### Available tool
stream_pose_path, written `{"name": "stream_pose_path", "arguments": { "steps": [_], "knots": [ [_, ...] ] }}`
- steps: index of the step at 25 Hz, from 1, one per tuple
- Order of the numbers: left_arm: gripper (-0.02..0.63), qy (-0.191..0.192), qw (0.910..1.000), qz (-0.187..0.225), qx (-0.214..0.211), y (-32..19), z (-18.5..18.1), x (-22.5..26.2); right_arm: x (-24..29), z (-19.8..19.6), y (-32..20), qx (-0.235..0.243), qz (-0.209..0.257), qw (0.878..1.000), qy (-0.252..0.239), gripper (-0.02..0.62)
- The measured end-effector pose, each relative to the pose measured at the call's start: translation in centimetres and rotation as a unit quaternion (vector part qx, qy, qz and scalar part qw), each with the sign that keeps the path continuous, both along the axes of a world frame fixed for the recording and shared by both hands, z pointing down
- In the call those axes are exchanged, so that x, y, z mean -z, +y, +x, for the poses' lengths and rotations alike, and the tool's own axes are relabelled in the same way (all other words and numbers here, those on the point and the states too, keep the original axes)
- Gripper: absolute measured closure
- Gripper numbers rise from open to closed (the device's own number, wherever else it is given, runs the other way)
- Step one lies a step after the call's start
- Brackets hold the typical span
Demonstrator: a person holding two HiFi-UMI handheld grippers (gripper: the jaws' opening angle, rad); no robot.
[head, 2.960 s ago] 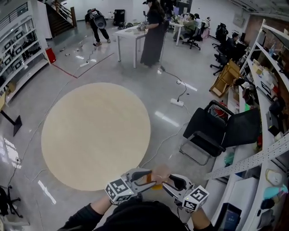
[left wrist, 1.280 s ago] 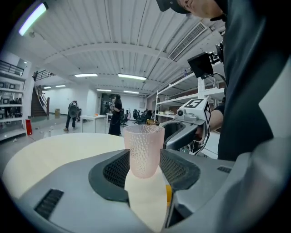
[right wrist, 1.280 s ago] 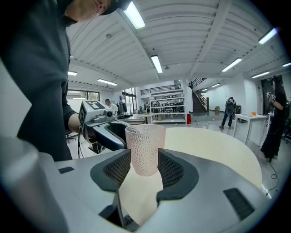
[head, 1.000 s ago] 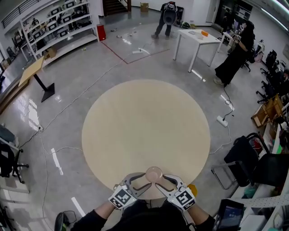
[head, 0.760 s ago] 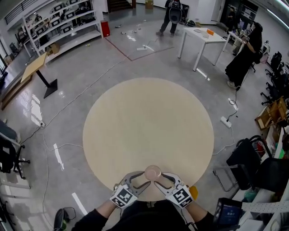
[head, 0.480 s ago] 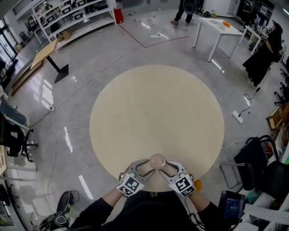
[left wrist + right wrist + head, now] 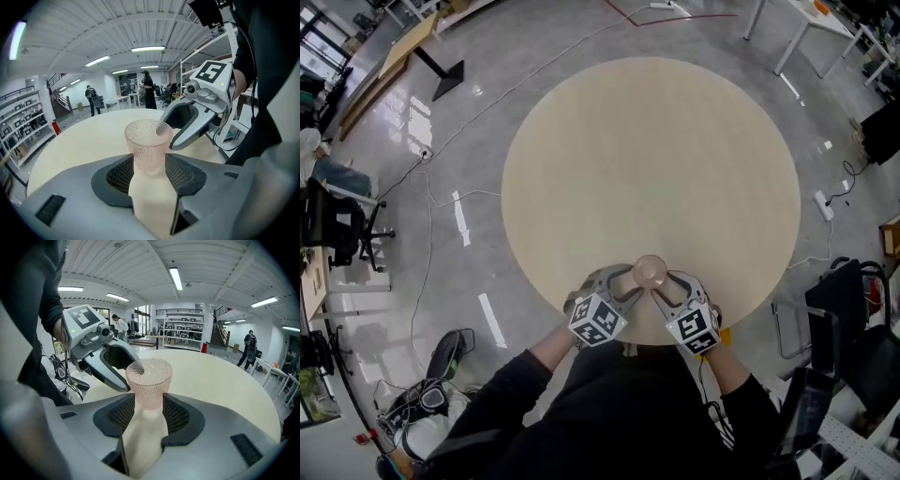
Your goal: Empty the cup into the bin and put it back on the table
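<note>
A pink, dimpled, see-through cup [image 7: 650,271] stands upright over the near edge of the round beige table [image 7: 656,141]. Both grippers hold it together. My left gripper [image 7: 630,279] grips it from the left, my right gripper [image 7: 667,284] from the right. In the left gripper view the cup [image 7: 147,145] sits between that gripper's two pads, with the right gripper [image 7: 197,117] behind it. The right gripper view shows the cup [image 7: 150,380] wedged the same way, the left gripper [image 7: 105,359] behind it. The cup looks empty. Whether its base touches the table is hidden.
A black office chair [image 7: 337,220] stands on the grey floor at the left, with cables [image 7: 459,197] running past it. Another dark chair [image 7: 839,319] is at the right. A white table [image 7: 811,23] is at the top right. People stand far off in both gripper views.
Both grippers have come down together with the cup onto the near edge of the table. The head view has tipped further down.
</note>
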State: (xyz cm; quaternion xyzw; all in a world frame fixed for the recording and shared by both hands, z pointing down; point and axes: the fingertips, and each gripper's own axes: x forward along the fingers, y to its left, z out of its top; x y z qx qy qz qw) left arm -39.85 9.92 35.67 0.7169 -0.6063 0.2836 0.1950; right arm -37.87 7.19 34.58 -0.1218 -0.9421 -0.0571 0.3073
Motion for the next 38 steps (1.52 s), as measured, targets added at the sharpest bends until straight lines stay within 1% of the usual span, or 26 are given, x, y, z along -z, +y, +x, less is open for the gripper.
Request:
{"name": "stream_pose_path", "arguments": {
  "steps": [4,6,9,13,16,20,24,30,34,36,38],
  "knots": [
    [0.400,-0.025,0.9990,-0.037,-0.005,0.3,-0.1,-1.4,-1.4,0.0,0.3,0.002,0.021,0.999,0.030,0.403],
    [0.400,-0.036,0.9977,-0.057,-0.005,0.4,0.0,-2.1,-2.1,0.2,0.4,-0.001,0.023,0.999,0.050,0.403],
    [0.400,-0.032,0.9962,-0.081,-0.003,0.4,0.3,-2.8,-3.1,0.5,0.4,-0.010,0.023,0.997,0.076,0.403],
    [0.400,-0.048,0.9916,-0.120,-0.001,0.5,0.3,-3.6,-3.6,0.5,0.5,-0.013,0.037,0.994,0.103,0.403],
    [0.400,-0.051,0.9882,-0.144,0.006,0.7,0.3,-4.0,-4.0,0.6,0.7,-0.021,0.039,0.992,0.120,0.403],
    [0.400,-0.043,0.9880,-0.148,0.016,0.7,0.1,-4.0,-3.9,0.5,0.7,-0.030,0.031,0.992,0.122,0.403],
    [0.402,-0.033,0.9881,-0.146,0.035,1.1,-0.4,-4.2,-4.0,0.7,0.9,-0.038,0.018,0.992,0.120,0.403],
    [0.402,-0.022,0.9879,-0.145,0.050,2.2,-0.9,-4.3,-4.0,1.4,0.8,-0.053,0.012,0.991,0.122,0.403],
    [0.402,-0.015,0.9882,-0.143,0.054,2.7,-0.5,-4.1,-3.8,1.9,0.4,-0.058,0.014,0.991,0.121,0.403],
    [0.402,-0.002,0.9886,-0.140,0.056,3.1,-0.3,-3.8,-3.6,2.0,0.3,-0.061,0.014,0.991,0.120,0.403],
    [0.402,0.018,0.9889,-0.134,0.062,3.6,-0.1,-3.3,-3.3,2.0,0.4,-0.066,0.014,0.991,0.119,0.403]
  ]
}}
